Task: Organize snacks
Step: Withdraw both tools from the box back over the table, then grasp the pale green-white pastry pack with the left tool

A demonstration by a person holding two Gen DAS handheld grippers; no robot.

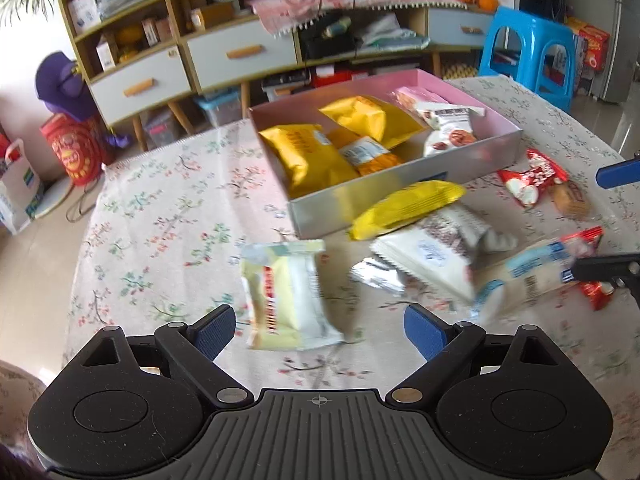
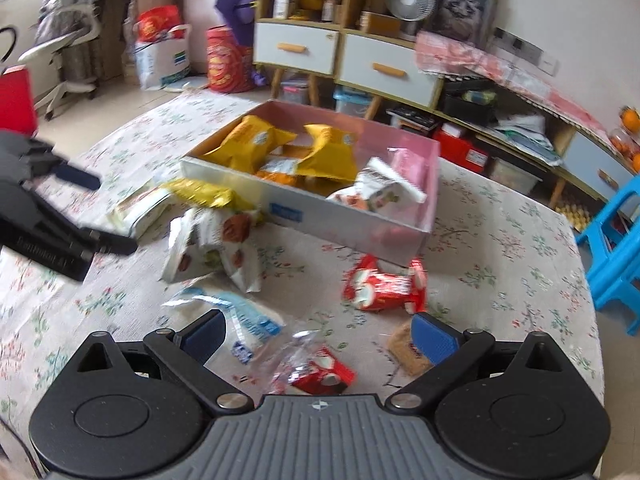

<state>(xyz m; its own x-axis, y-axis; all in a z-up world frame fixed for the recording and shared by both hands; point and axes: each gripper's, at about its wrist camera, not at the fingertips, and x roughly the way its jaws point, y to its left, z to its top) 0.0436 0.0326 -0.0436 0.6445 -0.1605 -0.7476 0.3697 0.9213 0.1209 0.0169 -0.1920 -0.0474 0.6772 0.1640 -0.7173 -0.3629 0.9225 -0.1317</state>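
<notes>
A pink-lined box [image 1: 400, 188] [image 2: 320, 212] on the floral tablecloth holds yellow bags [image 1: 308, 156] [image 2: 248, 140] and white packets [image 1: 448, 128]. Loose snacks lie in front of it. My left gripper [image 1: 320, 330] is open, low over a pale yellow-white packet [image 1: 284, 296]. My right gripper [image 2: 318, 332] is open above a red packet [image 2: 320, 372], with a blue-white packet [image 2: 240, 316] by its left finger and a biscuit [image 2: 406, 350] by its right. A red-white packet [image 2: 384, 288] lies just ahead. A yellow bag [image 1: 404, 208] leans against the box.
White snack packets [image 1: 432, 248] [image 2: 212, 248] lie between the grippers. The right gripper's fingers [image 1: 618, 172] show at the left view's right edge; the left gripper's fingers [image 2: 112, 242] show at the right view's left. A blue stool [image 2: 616, 256] stands beside the table.
</notes>
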